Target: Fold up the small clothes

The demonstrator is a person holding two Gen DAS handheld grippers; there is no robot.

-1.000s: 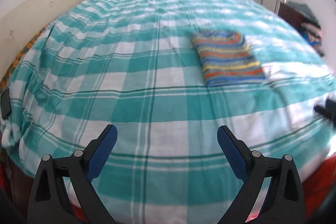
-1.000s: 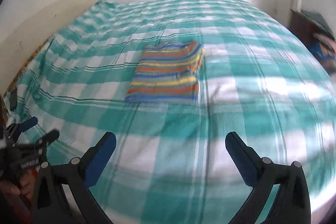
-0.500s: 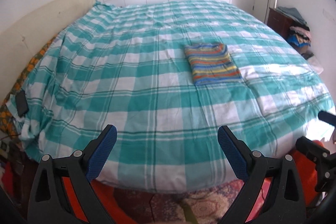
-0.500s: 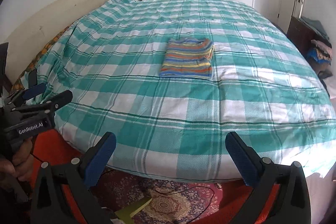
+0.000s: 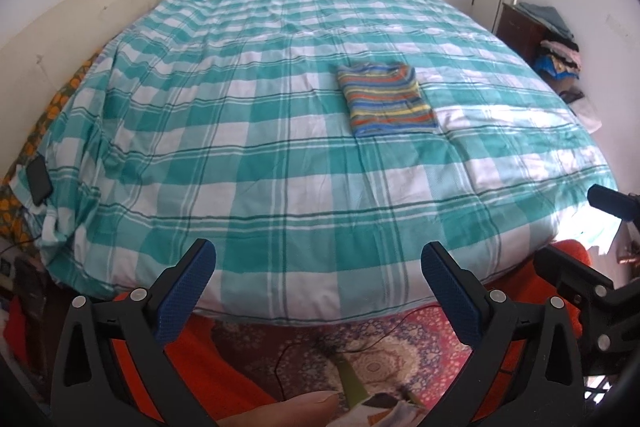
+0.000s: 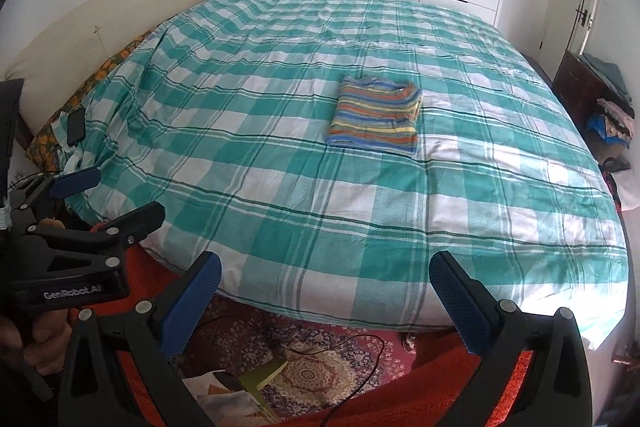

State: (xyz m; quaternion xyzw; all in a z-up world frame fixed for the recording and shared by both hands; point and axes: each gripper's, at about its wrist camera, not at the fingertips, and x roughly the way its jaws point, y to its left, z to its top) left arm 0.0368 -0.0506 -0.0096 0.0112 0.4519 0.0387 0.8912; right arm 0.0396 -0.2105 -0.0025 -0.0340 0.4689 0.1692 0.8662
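While left gripper (image 5: 316, 281) opens, right gripper (image 6: 326, 287) spread, both empty | folded shirt (image 5: 385, 99) underside hidden

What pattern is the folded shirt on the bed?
Multicoloured stripes on the shirt, clearest in the right wrist view.

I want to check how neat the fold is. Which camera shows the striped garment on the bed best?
The right wrist view: the folded striped garment appears slightly larger there, with its layered right edge visible. The left wrist view shows the same garment whole and unobstructed, but a little smaller and flatter.
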